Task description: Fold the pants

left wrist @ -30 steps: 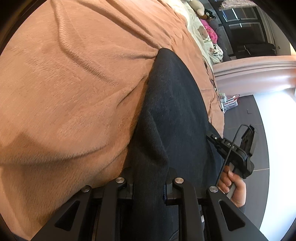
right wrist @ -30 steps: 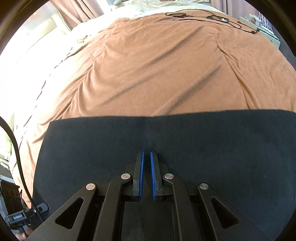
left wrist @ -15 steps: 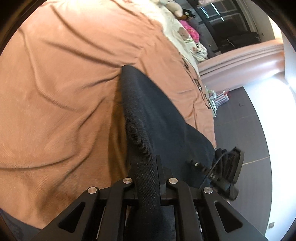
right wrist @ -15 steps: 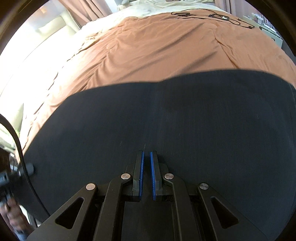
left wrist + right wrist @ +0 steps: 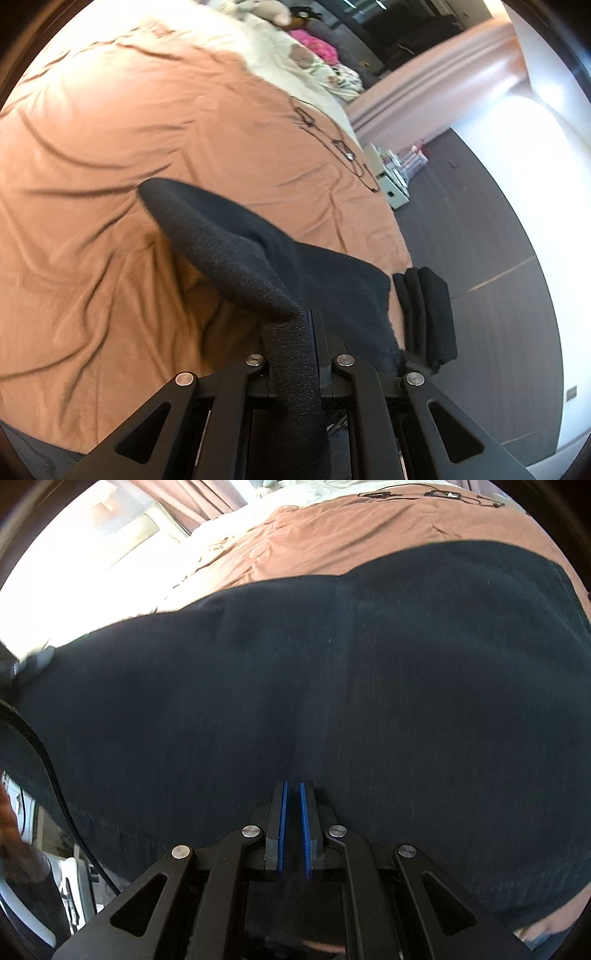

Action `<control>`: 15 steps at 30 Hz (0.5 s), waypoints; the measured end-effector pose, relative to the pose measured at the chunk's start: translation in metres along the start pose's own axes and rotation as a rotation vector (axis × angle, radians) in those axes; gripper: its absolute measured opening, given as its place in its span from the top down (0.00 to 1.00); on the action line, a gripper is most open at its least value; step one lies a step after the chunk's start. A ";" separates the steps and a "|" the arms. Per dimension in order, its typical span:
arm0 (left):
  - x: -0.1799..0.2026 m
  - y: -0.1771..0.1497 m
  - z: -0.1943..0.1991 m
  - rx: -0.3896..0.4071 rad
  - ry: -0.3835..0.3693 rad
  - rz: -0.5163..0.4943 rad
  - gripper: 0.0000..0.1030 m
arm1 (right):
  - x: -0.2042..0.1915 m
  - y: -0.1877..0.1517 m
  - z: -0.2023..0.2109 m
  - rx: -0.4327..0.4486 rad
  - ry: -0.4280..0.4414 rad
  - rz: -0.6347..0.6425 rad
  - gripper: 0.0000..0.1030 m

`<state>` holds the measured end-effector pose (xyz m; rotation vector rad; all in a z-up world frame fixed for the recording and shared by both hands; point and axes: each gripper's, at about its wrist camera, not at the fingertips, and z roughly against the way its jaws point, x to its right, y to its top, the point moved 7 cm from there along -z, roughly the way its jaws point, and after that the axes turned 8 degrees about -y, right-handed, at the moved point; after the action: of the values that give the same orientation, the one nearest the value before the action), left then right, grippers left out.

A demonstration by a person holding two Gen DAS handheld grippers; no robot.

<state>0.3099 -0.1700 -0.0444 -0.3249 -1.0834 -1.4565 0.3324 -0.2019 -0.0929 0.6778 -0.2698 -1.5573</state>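
A home bedroom: a bed under a rust-orange blanket, cream patterned bedding at its head, curtains, dark tiled floor

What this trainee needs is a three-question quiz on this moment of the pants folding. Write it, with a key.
1. True or false: the left gripper is clamped on a bunched edge of the dark pants.
2. Which colour is the bedspread under the pants? A green; B orange-brown; C white.
3. In the right wrist view, what lies on the bedspread beyond the far edge of the pants?

Key
1. True.
2. B.
3. Black cables.
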 end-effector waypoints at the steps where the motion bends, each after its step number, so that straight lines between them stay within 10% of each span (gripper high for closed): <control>1: 0.009 0.003 -0.003 -0.006 -0.001 -0.015 0.91 | 0.003 -0.004 0.003 0.002 0.010 -0.008 0.96; 15: 0.119 0.011 -0.073 -0.111 -0.019 -0.221 0.91 | 0.091 -0.018 0.074 0.155 0.077 -0.152 0.96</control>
<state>0.3207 -0.2985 0.0108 -0.3052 -1.0824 -1.7175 0.2787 -0.3042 -0.0673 0.8947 -0.2888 -1.6624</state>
